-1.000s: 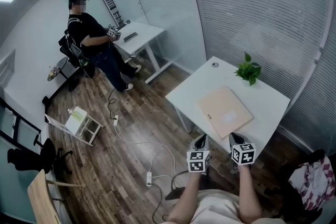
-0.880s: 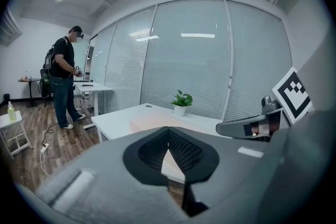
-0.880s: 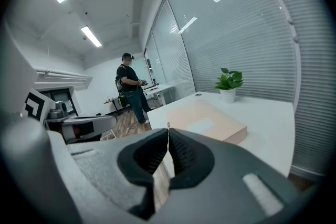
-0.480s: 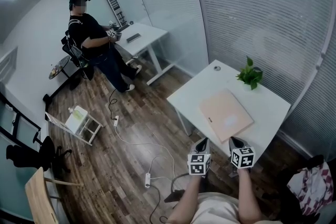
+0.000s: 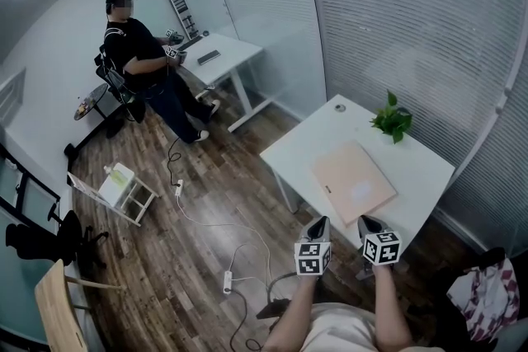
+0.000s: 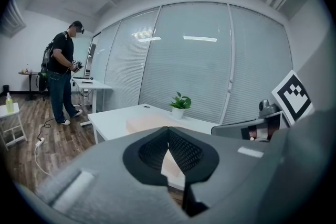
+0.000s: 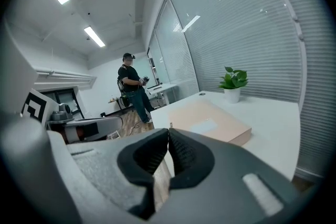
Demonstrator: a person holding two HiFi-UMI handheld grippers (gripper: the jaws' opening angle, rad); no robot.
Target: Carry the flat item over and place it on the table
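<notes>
A flat tan box (image 5: pixel 353 178) lies on the white table (image 5: pixel 421 165), in its near half. It also shows in the left gripper view as the tan box (image 6: pixel 142 123) and in the right gripper view as the tan box (image 7: pixel 210 122). My left gripper (image 5: pixel 318 223) and right gripper (image 5: pixel 365 222) hang side by side just short of the table's near edge, apart from the box. Both are shut with nothing between the jaws: left gripper (image 6: pixel 168 140), right gripper (image 7: pixel 168 139).
A small potted plant (image 5: pixel 392 116) stands at the table's far side, with a small round thing (image 5: pixel 339 105) at the far corner. A person (image 5: pixel 142 62) stands by a second white desk (image 5: pixel 223 55). Cables and a power strip (image 5: pixel 226 282) lie on the wood floor; a white stool (image 5: pixel 124 192) stands left.
The view has shifted slightly. Both grippers stay shut in nearly the same spot before the table. The box has not moved.
</notes>
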